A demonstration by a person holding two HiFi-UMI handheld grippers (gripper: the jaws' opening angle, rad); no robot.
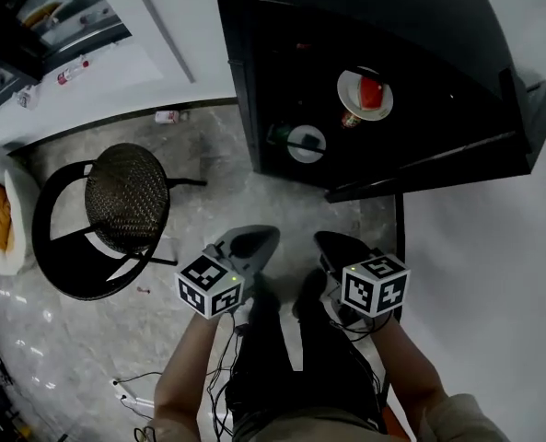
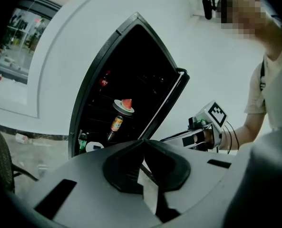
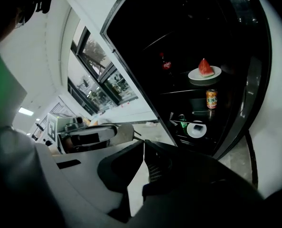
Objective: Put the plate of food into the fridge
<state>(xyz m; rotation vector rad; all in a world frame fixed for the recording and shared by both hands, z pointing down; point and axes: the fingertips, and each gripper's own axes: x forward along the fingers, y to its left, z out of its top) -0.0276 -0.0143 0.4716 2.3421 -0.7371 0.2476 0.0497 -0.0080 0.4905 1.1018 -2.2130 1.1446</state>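
Left hand-held gripper (image 2: 141,141) and right hand-held gripper (image 3: 143,143) — closed, empty — face the fridge (image 1: 457,44).

no legible text, labels too small

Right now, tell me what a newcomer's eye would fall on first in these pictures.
The open black fridge at the head view's upper right stands out first, with a white plate carrying a red watermelon slice bright on its dark shelf. Lower down, the left gripper and right gripper hang side by side over the person's legs, jaws shut and empty. A round woven chair stands at left.
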